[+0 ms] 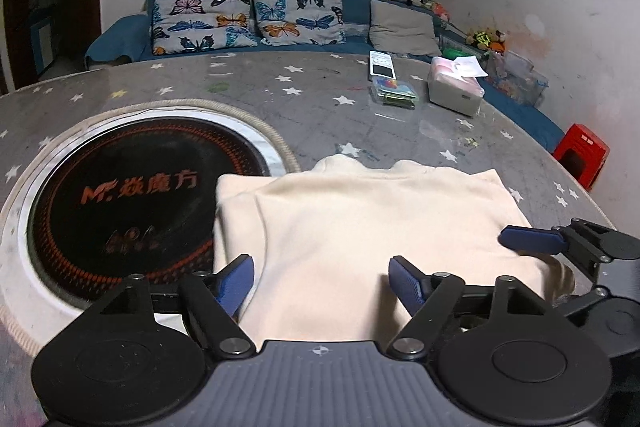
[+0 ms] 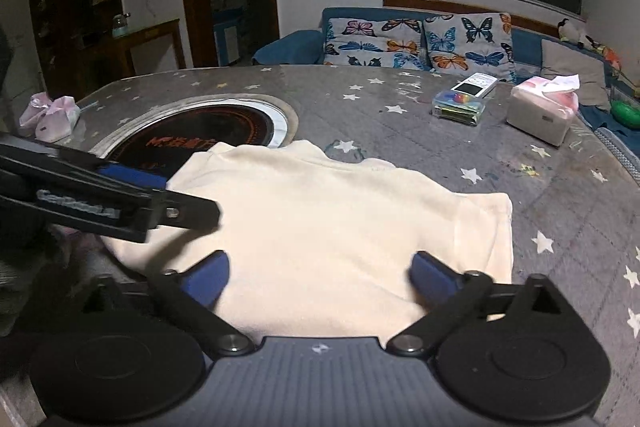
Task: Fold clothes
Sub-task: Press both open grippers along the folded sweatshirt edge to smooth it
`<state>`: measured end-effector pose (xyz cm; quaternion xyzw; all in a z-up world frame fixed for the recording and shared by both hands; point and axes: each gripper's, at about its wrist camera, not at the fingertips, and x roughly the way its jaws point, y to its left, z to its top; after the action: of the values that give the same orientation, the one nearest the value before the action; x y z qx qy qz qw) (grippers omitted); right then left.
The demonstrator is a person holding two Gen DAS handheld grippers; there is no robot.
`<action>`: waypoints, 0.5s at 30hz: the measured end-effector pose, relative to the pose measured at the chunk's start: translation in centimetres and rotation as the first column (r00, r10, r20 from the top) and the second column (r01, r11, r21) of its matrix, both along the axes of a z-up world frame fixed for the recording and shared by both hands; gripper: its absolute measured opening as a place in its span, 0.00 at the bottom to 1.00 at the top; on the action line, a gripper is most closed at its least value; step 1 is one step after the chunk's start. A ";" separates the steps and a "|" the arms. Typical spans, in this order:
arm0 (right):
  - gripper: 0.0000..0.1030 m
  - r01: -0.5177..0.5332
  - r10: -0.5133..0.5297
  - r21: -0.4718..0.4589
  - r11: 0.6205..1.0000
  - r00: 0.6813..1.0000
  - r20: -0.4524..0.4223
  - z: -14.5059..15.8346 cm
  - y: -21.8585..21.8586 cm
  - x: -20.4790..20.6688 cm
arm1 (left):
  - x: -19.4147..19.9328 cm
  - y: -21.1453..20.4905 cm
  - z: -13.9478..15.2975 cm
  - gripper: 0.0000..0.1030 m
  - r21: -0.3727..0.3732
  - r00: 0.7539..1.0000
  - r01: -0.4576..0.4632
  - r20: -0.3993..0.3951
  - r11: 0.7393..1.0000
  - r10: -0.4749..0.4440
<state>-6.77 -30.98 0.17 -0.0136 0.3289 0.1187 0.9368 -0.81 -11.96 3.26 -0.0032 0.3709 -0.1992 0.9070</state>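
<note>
A cream garment (image 1: 360, 227) lies folded flat on the grey star-print table, its left edge over the black round cooktop; it also shows in the right wrist view (image 2: 328, 235). My left gripper (image 1: 322, 281) is open above the garment's near edge, holding nothing. My right gripper (image 2: 320, 275) is open too, over the near edge further right. The right gripper's blue finger (image 1: 532, 241) shows at the right of the left wrist view. The left gripper's finger (image 2: 132, 177) reaches in from the left of the right wrist view.
A black round cooktop (image 1: 132, 199) is set into the table (image 1: 320, 99) at left. A tissue box (image 1: 454, 87), a clear box (image 1: 394, 93) and a remote (image 1: 382, 65) lie at the far right. Pink items (image 2: 52, 117) sit far left. A sofa with butterfly cushions (image 1: 248, 15) stands behind.
</note>
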 end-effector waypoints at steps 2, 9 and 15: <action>1.00 0.007 -0.007 0.002 1.000 1.000 0.007 -0.2 0.0 -0.1 | -0.4 0.5 0.0 0.81 -0.004 1.000 -0.014 0.001 1.000 0.014; 1.00 0.018 -0.018 0.014 1.000 0.999 0.029 -0.6 -0.1 -0.3 | -1.1 1.9 -0.4 0.86 -0.009 0.999 -0.049 -0.010 0.999 0.049; 1.00 0.023 -0.024 0.013 1.000 0.999 0.038 -0.8 0.0 -0.4 | -1.4 2.5 -1.0 0.90 -0.005 0.997 -0.073 -0.028 0.997 0.072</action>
<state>-7.21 -31.03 -0.68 -0.0063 0.3103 0.1094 0.9443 -2.16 -9.49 2.22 -0.0220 0.3825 -0.1671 0.9085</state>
